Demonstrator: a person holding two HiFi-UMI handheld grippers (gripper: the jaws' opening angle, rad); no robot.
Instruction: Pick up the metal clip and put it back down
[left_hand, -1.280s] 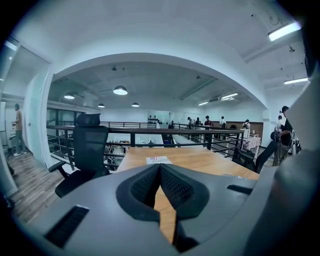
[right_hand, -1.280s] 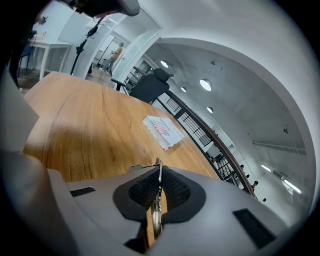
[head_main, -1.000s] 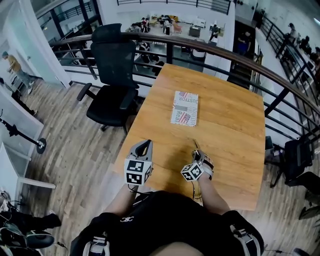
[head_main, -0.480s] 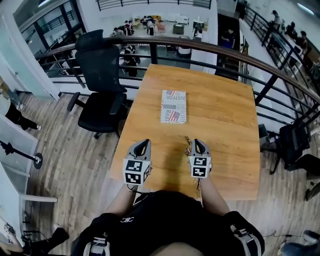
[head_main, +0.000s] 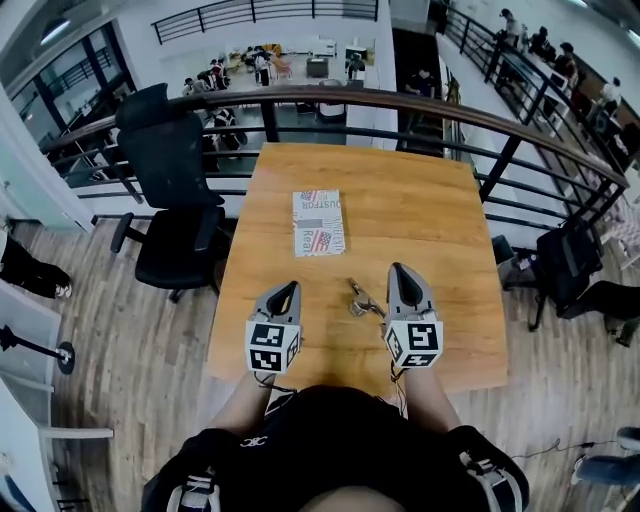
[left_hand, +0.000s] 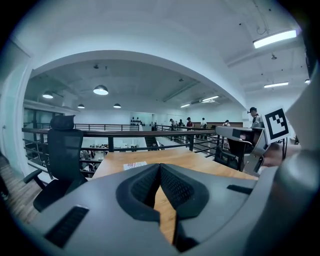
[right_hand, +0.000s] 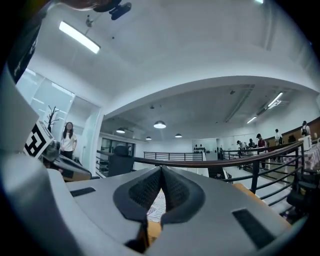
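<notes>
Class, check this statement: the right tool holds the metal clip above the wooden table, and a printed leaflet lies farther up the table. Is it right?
Wrong in one respect: the right tool is shut on nothing. The head view shows the metal clip lying on the wooden table beside it. The printed leaflet does lie farther up the table.

The metal clip (head_main: 358, 299) lies on the table (head_main: 430, 220) near its front edge, between the left gripper (head_main: 288, 289) and the right gripper (head_main: 398, 271) (closer to the right one); a leaflet (head_main: 319, 222) lies beyond it, toward the middle; an office chair (head_main: 175, 200) stands left of the table; a railing (head_main: 400, 100) runs behind the far edge.
</notes>
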